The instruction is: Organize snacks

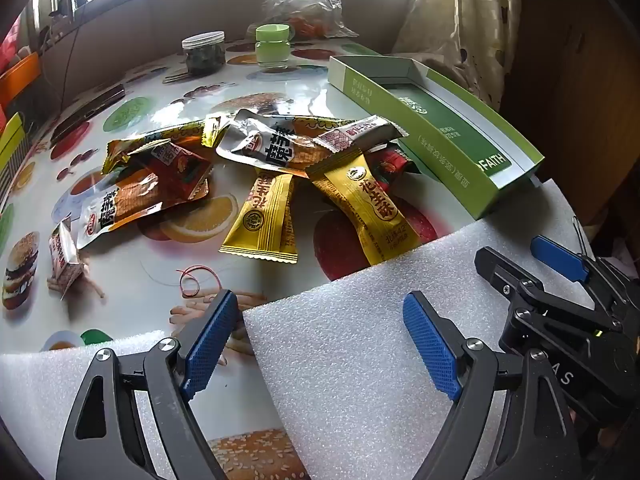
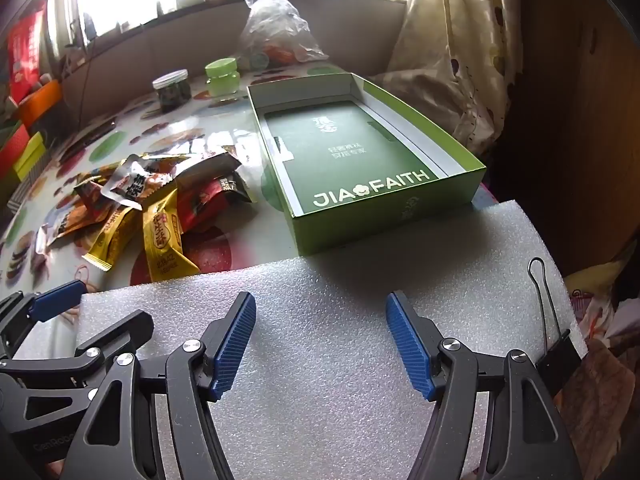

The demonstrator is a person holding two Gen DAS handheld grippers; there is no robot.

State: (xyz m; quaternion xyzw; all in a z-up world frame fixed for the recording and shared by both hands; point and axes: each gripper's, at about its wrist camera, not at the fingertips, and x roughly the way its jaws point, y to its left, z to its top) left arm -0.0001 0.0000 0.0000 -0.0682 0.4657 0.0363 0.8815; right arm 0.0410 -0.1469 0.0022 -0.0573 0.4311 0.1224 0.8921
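The task looks not started: the green box, in the centre of the right wrist view, is empty, showing only its printed dark-green bottom. All snack packets lie in a loose pile at the centre of the left wrist view, on the glossy fruit-printed table. They are flat, crinkled foil pouches with saw-tooth ends, gold, red and silver. The left gripper and the right gripper both stand wide and empty above a white foam sheet with a grainy surface.
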